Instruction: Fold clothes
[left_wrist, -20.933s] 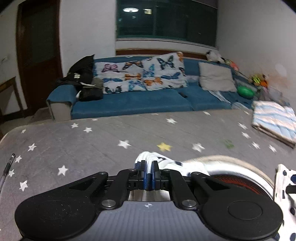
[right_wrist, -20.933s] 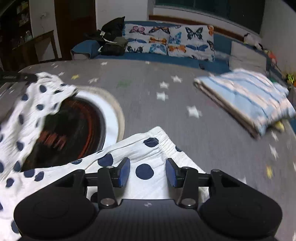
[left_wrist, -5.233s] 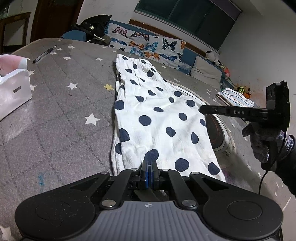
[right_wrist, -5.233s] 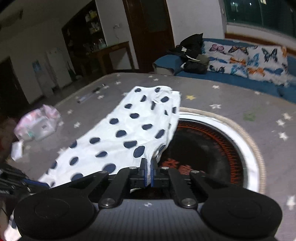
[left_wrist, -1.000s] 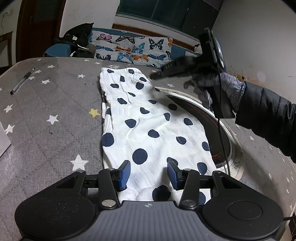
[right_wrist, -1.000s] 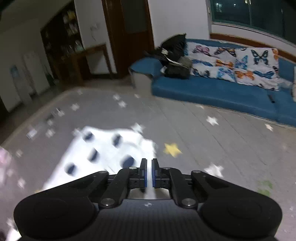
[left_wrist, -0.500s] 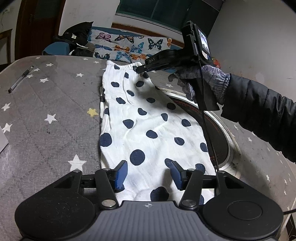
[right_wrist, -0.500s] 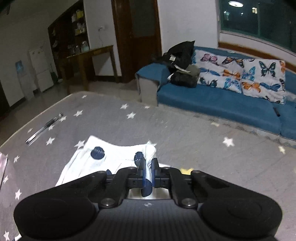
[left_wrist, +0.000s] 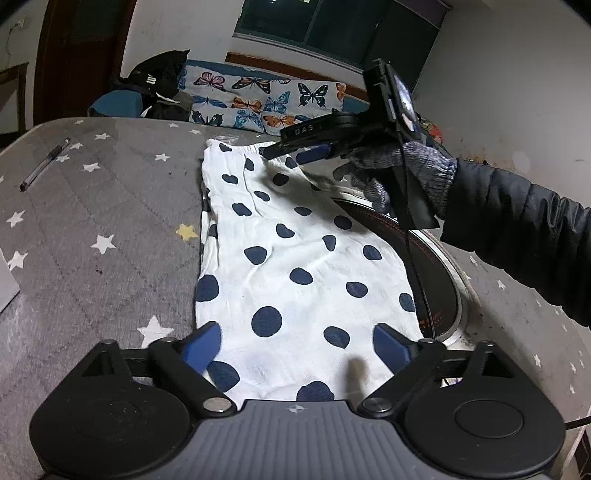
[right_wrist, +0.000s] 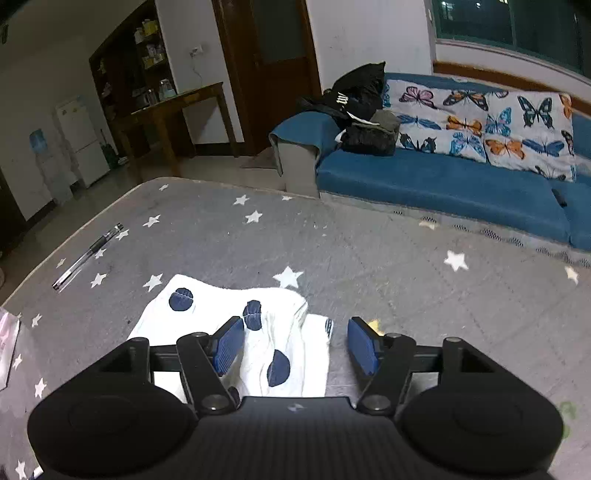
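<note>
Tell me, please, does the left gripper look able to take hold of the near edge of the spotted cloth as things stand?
Probably yes. The left gripper is open, its jaws spread over the near end of the spotted cloth, which lies flat on the grey starred cover. Nothing lies between them.

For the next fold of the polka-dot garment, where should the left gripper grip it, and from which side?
Probably the near hem of the polka-dot garment, at the corner by the left gripper, coming in low from the near end. The cloth lies flat and lengthwise away from it, and its open jaws already straddle that edge. The right gripper, also open, is at the far waistband.
</note>
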